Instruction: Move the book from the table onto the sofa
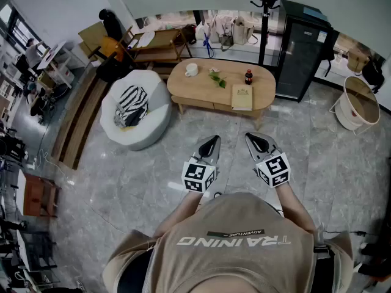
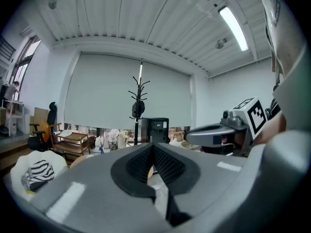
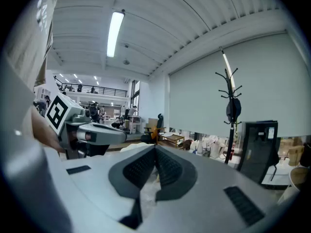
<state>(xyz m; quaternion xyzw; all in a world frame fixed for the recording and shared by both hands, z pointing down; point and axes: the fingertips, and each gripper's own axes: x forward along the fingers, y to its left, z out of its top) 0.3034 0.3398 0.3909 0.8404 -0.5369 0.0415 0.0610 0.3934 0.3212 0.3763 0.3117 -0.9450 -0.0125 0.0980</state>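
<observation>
A tan book [image 1: 242, 97] lies flat on the right part of the oval wooden table [image 1: 201, 90], in the head view. The white round sofa [image 1: 135, 116] with a striped cushion [image 1: 131, 105] stands left of the table and shows again as the sofa [image 2: 34, 171] low left in the left gripper view. My left gripper [image 1: 214, 138] and right gripper [image 1: 249, 136] hang side by side over the floor, well short of the table, both shut and empty. The left gripper [image 2: 152, 146] has its pads meeting at the tip. The right gripper [image 3: 155, 148] stands the same way.
On the table also stand a white cup [image 1: 191, 69], a small plant [image 1: 215, 77] and a dark bottle [image 1: 248, 77]. Behind it are a black cabinet [image 1: 302, 47], a coat stand [image 1: 264, 17] and a wooden shelf [image 1: 156, 44]. A white basket [image 1: 357, 105] stands at right.
</observation>
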